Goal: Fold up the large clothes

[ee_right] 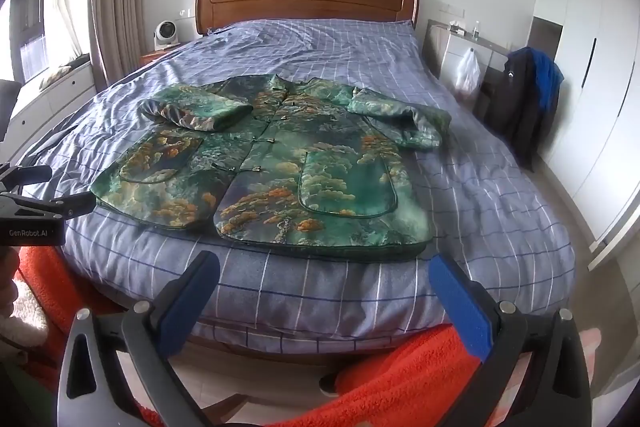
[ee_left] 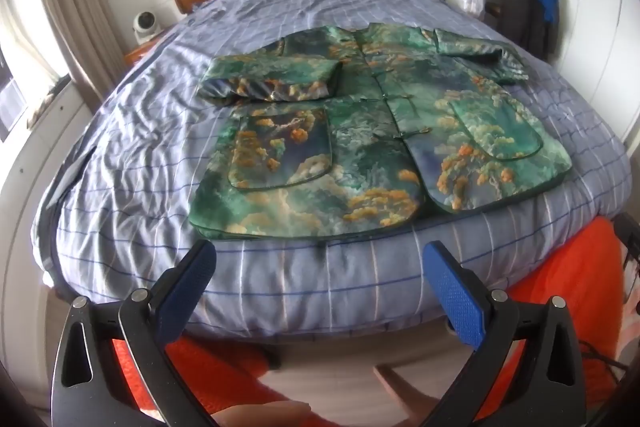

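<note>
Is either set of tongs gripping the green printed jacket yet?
No: the left tongs and right tongs hang open short of the jacket, which lies flat on the bed.

Left gripper [ee_right: 86, 205]: only a dark finger and a labelled body were seen at the right wrist view's left edge; the rest was cut off, and its jaw spacing could not be told there.
Jacket [ee_left: 360, 131]: the far collar was foreshortened, and its fastenings were too small to be made out.
Left sleeve [ee_left: 272, 77]: its cuff opening was hidden by the fold.
Items on the far counter [ee_right: 464, 27]: too small to be identified.
Orange fabric [ee_left: 576, 275]: cut off by the frame's lower edge and partly hidden behind the gripper fingers.
Window [ee_right: 28, 39]: cropped by the fisheye rim.
</note>
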The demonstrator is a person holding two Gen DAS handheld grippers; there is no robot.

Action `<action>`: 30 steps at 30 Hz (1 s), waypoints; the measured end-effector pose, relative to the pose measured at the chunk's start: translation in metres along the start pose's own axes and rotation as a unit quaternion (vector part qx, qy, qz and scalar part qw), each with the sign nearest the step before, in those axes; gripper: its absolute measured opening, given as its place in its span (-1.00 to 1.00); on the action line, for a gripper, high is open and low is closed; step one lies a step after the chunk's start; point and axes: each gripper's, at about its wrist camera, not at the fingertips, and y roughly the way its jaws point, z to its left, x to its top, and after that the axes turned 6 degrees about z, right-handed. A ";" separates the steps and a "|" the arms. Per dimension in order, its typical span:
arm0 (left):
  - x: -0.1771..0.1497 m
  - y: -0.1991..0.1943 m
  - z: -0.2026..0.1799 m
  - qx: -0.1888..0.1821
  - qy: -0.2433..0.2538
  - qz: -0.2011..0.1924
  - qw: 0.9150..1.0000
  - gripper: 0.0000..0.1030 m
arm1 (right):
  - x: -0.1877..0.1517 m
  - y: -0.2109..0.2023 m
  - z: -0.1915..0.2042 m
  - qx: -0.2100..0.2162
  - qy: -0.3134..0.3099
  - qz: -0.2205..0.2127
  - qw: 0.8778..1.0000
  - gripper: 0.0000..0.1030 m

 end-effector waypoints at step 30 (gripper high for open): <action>0.000 0.000 -0.002 0.003 0.002 0.001 1.000 0.99 | -0.001 0.006 0.003 0.002 -0.001 0.006 1.000 1.00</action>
